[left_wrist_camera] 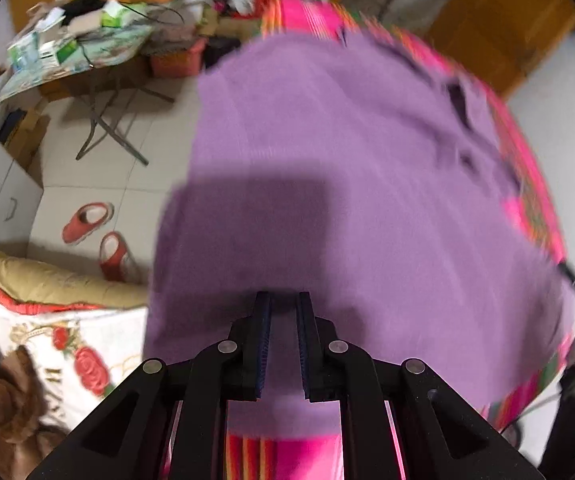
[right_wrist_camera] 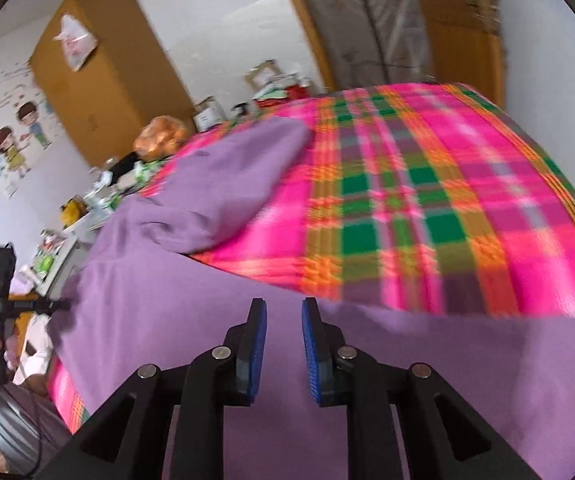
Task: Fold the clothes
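Note:
A purple garment point(left_wrist_camera: 347, 184) lies spread over a pink, green and orange plaid blanket point(right_wrist_camera: 427, 208). In the left wrist view my left gripper point(left_wrist_camera: 283, 300) hovers above the garment near its lower edge, its jaws open by a narrow gap with nothing between them. In the right wrist view the same purple garment point(right_wrist_camera: 207, 300) fills the foreground, one sleeve point(right_wrist_camera: 243, 184) folded across the plaid. My right gripper point(right_wrist_camera: 283, 306) is open just over the cloth, gripping nothing. The left gripper point(right_wrist_camera: 3, 304) also shows at the far left, at the garment's edge. Both views are motion-blurred.
A folding table point(left_wrist_camera: 99, 64) piled with boxes and bags stands on the tiled floor, with red slippers point(left_wrist_camera: 99, 236) beside the bed. A floral quilt point(left_wrist_camera: 67, 344) lies at lower left. A wooden wardrobe point(right_wrist_camera: 99, 76) stands against the wall beyond the bed.

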